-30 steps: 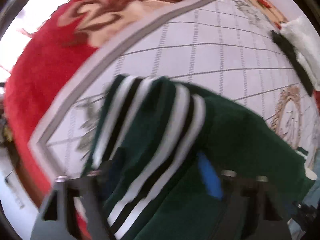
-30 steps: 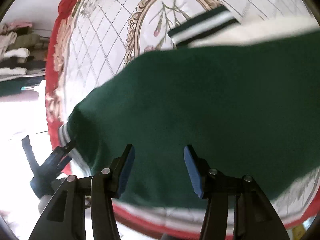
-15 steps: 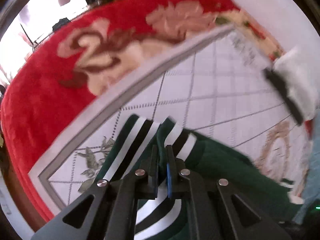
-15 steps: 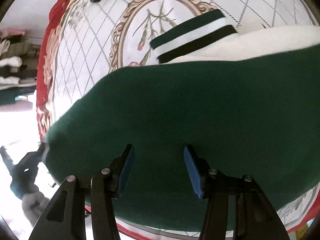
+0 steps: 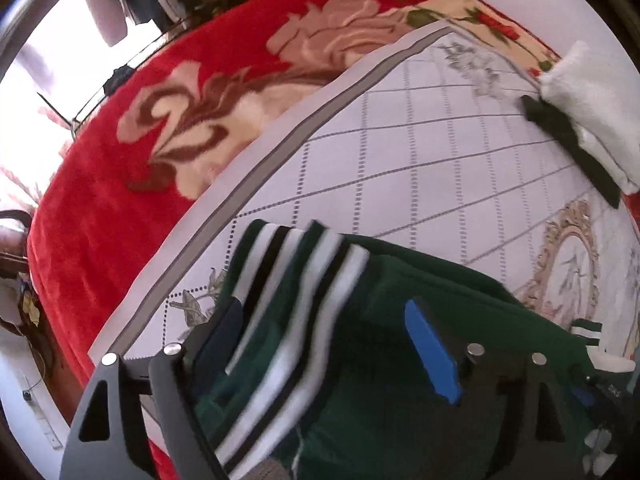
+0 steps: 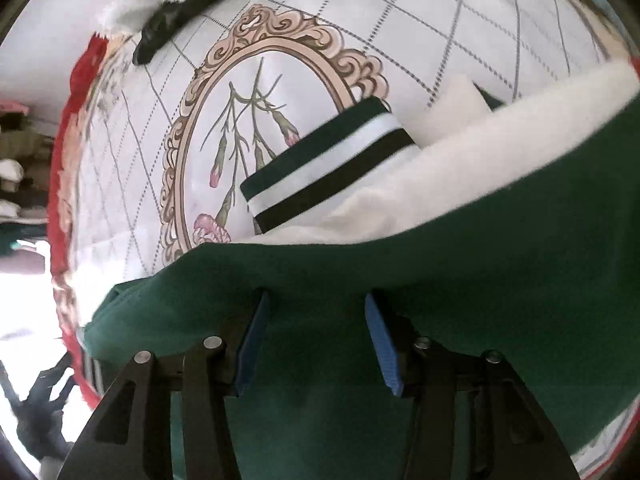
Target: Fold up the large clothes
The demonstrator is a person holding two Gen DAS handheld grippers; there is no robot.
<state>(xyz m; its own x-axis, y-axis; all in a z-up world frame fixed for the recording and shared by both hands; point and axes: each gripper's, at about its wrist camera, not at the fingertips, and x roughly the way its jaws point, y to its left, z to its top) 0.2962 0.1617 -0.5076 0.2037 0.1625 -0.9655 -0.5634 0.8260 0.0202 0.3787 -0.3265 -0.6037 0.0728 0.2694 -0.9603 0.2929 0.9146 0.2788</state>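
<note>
A dark green garment [image 5: 432,320] with a green, white and black striped hem [image 5: 296,280] lies on a white patterned sheet [image 5: 420,152]. My left gripper [image 5: 320,328] is open, its fingers on either side of the striped hem. In the right wrist view the green garment [image 6: 440,280] fills the lower half, with its white sleeve [image 6: 460,160] and striped cuff [image 6: 324,164] beyond. My right gripper [image 6: 316,336] is open just above the green cloth, holding nothing.
The sheet covers a red floral blanket [image 5: 140,140] on a bed. A folded white and dark garment [image 5: 580,120] lies at the far edge and shows in the right wrist view [image 6: 160,4]. Piled clothes [image 6: 16,152] sit beyond the bed's left side.
My left gripper was shut on the striped hem half a second ago and has opened. The right gripper has moved forward over the green cloth, so the cuff looks nearer.
</note>
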